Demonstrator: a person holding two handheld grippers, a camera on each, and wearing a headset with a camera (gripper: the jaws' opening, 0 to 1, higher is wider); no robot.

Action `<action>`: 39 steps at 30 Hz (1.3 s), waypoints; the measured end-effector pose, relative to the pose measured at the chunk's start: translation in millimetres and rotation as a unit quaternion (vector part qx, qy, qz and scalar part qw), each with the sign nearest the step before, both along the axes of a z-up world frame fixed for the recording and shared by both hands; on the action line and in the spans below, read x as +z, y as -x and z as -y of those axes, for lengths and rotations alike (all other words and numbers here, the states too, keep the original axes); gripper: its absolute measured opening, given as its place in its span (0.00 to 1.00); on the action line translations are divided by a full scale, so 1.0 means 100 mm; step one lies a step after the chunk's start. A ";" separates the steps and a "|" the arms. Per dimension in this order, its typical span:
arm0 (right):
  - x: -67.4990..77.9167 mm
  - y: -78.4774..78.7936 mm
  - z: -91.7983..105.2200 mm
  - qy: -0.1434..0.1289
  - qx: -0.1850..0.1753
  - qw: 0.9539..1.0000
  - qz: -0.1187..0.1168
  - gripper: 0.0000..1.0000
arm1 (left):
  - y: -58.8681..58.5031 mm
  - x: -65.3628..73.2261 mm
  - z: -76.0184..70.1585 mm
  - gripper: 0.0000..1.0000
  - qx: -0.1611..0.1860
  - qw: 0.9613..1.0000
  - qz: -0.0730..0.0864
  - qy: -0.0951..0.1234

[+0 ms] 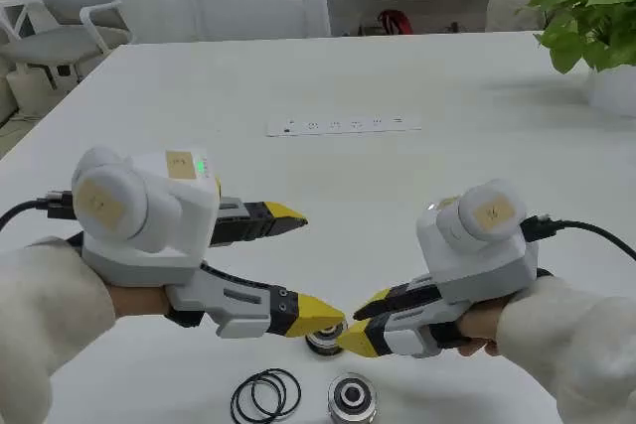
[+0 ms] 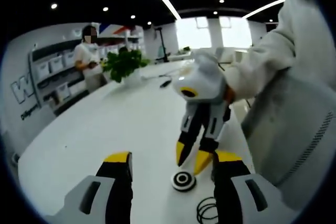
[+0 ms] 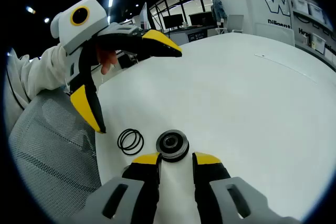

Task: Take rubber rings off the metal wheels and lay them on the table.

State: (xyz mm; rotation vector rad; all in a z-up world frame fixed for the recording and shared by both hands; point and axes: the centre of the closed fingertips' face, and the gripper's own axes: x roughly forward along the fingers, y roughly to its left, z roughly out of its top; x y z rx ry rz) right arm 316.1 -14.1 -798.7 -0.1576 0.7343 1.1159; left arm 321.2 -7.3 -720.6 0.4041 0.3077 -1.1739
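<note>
Left gripper (image 1: 310, 265) is gaping wide; right gripper (image 1: 366, 321) is standing slightly parted, neither clamping anything.
Head view is showing two silvery wheels on the table (image 1: 397, 67): first wheel (image 1: 324, 343) between the tips, second wheel (image 1: 352, 396) nearer the person; right gripper view is showing one. Black rubber rings (image 1: 265, 394), at least two, are lying overlapped beside the second.

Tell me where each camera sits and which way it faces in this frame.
Head view: on the headset, looking forward and down at the table; both sleeves, left tool and right tool show.
Left gripper view: on the left tool, facing the right tool by a metal wheel; a sleeve shows.
Right gripper view: on the right tool, facing the metal wheel, rubber rings and open left tool.
Shared: both gripper views catch the metal wheel and rubber rings.
</note>
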 end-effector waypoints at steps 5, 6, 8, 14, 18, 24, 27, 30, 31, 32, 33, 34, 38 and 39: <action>-0.04 0.02 -0.01 0.004 0.005 1.000 -0.003 0.21 | -0.07 -0.20 -0.05 0.53 0.023 1.000 -0.015 -0.003; -0.04 0.02 -0.01 0.005 0.005 1.000 -0.003 0.21 | -0.07 -0.22 -0.05 0.51 0.025 1.000 -0.019 -0.003; -0.06 0.03 -0.01 0.009 0.010 1.000 -0.001 0.21 | -0.07 -0.34 -0.06 0.47 0.027 0.999 -0.027 -0.008; -0.07 0.03 -0.01 0.010 0.011 1.000 0.002 0.20 | -0.02 -0.53 0.00 0.32 0.023 0.999 -0.041 -0.019; -0.10 0.05 -0.02 0.012 0.016 1.000 0.002 0.18 | 0.00 -0.66 0.02 0.27 0.023 0.998 -0.041 -0.038; -0.11 0.06 -0.04 0.017 0.025 0.999 0.011 0.16 | 0.00 -0.69 0.02 0.20 0.031 0.997 -0.057 -0.030; -0.13 0.04 -0.03 0.022 0.027 0.999 0.020 0.13 | 0.03 -0.71 0.02 0.15 0.028 0.997 -0.064 -0.030; -0.13 0.04 -0.03 0.022 0.028 0.999 0.021 0.13 | 0.01 -0.72 0.02 0.15 0.034 0.997 -0.067 -0.024; -0.13 0.04 -0.02 0.026 0.028 0.999 0.024 0.11 | 0.01 -0.72 0.02 0.15 0.037 0.997 -0.068 -0.023; -0.13 0.04 -0.01 0.029 0.034 0.999 0.029 0.10 | 0.01 -0.72 0.02 0.15 0.039 0.997 -0.069 -0.021; -0.13 0.04 -0.01 0.030 0.034 0.999 0.029 0.10 | 0.01 -0.72 0.02 0.15 0.040 0.997 -0.070 -0.020; -0.13 0.04 -0.01 0.030 0.033 0.999 0.029 0.09 | 0.01 -0.72 0.02 0.15 0.041 0.996 -0.070 -0.020; -0.13 0.01 0.01 0.036 0.032 0.998 0.043 0.01 | 0.01 -0.72 0.02 0.14 0.045 0.996 -0.069 -0.016; -0.14 0.01 0.01 0.039 0.029 0.998 0.036 0.01 | 0.02 -0.72 0.02 0.14 0.045 0.997 -0.069 -0.015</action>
